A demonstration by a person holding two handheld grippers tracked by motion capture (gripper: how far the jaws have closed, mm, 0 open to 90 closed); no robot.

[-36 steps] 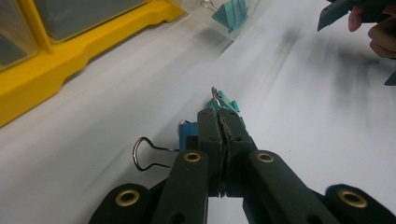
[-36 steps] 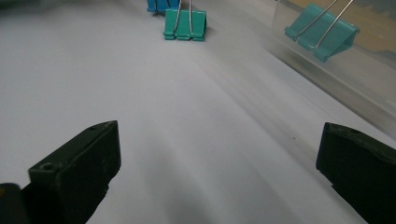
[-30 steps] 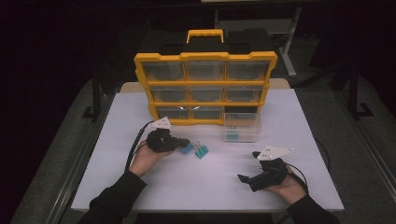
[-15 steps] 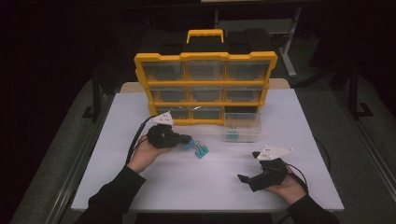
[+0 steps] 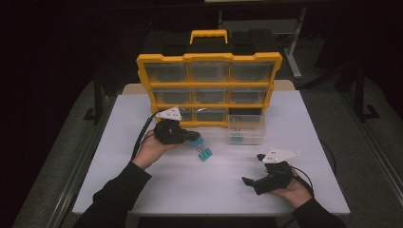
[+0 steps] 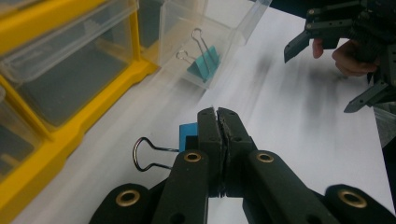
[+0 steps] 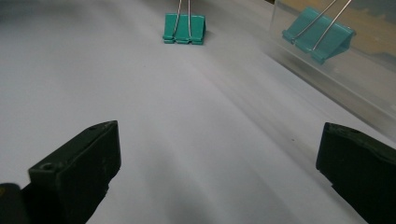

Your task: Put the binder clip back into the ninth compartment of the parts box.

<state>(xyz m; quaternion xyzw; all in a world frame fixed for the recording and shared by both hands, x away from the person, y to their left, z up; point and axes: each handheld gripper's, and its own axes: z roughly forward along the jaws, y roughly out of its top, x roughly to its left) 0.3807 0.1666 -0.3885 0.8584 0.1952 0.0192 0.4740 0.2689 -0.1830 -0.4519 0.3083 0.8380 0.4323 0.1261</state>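
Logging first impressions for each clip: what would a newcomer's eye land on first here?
First the yellow plastic drawer organiser with clear compartments, upright at the table's far side. Next the left gripper, its black jaws shut on a teal binder clip just in front of the cabinet. A clear pulled-out drawer right of it holds another teal clip, and the right gripper rests open near the table's front edge.
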